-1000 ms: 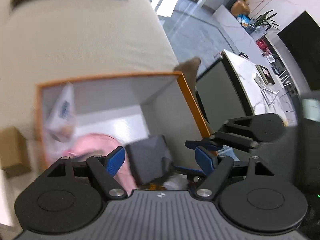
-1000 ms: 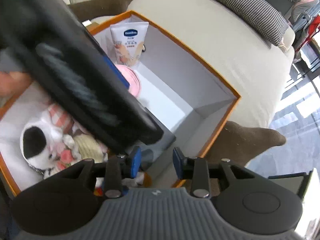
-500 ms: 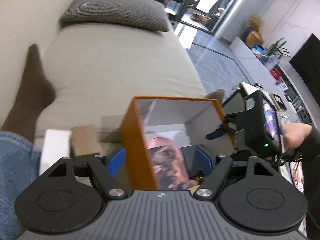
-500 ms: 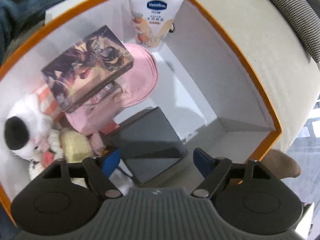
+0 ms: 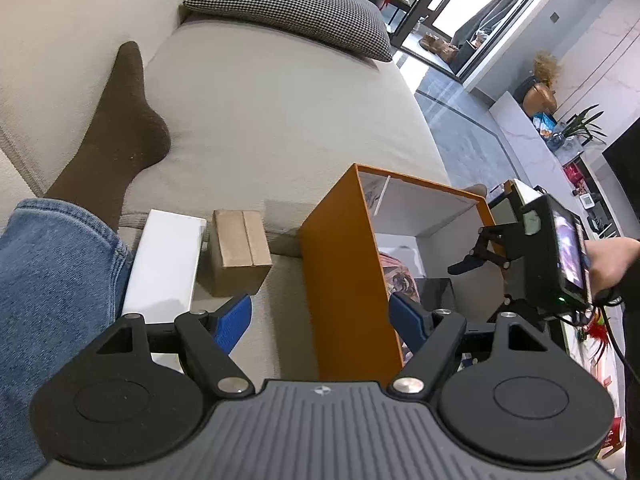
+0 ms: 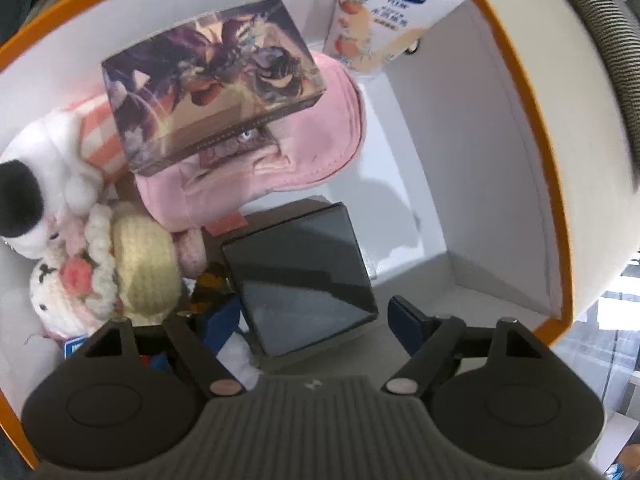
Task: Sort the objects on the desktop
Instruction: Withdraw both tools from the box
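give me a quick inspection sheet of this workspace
surface: beige sofa seat, orange box standing on it
job's things: in the box, printed box on pink pouch, black box, cream tube, plush toys; outside, brown carton beside white box
clutter: nothing seen
grippers: left tongs open, empty; right tongs open over the black box, jaws just opened
cables: black cable by right hand
surroundings: checked cushion, person's leg, socked foot

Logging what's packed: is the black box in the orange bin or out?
In: the black box lies on the orange bin's floor, beside the pink pouch.
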